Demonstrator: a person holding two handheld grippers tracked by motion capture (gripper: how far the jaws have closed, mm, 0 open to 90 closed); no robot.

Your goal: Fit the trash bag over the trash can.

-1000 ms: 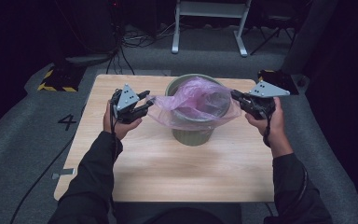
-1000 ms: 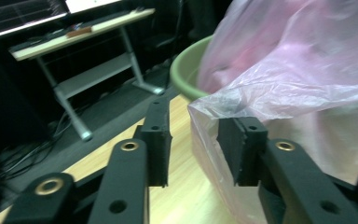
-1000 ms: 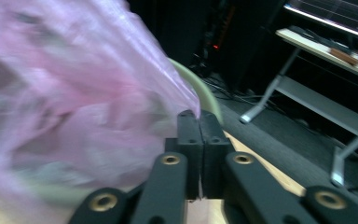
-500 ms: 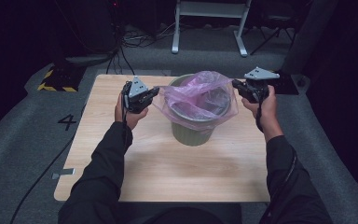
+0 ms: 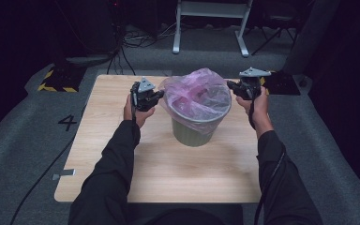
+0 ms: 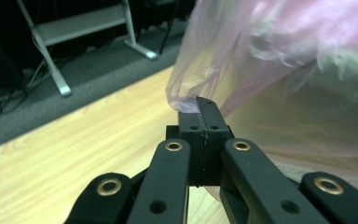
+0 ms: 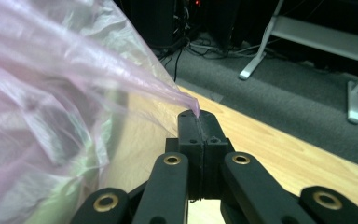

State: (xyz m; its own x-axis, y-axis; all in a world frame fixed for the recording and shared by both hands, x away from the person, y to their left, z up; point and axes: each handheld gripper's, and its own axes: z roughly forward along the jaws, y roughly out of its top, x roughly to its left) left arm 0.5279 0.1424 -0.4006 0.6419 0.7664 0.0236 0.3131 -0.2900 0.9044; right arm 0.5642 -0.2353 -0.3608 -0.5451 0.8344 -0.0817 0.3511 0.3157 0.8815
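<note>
A green bin (image 5: 194, 132) stands on the wooden table (image 5: 122, 178), a little behind its middle. A thin pink plastic bag (image 5: 197, 91) lies in it and spreads over its rim. My left gripper (image 5: 161, 95) is at the bin's left side, shut on the bag's edge. In the left gripper view the jaws (image 6: 199, 105) pinch a fold of the bag (image 6: 270, 60). My right gripper (image 5: 229, 86) is at the bin's right side, likewise shut on the bag's edge. In the right gripper view the film (image 7: 51, 93) is pulled to a point at the jaw tips (image 7: 198, 116).
Grey carpet surrounds the table. A white metal frame (image 5: 211, 11) and cables lie behind it. A black-and-yellow striped block (image 5: 56, 80) sits at the far left corner, a black box (image 5: 281, 82) at the far right. A floor cable (image 5: 42, 173) runs along the left.
Both hands have moved away from me and lower, drawing the bag's edges outward and down. The bag now sits spread over the bin's rim instead of bunched above it.
</note>
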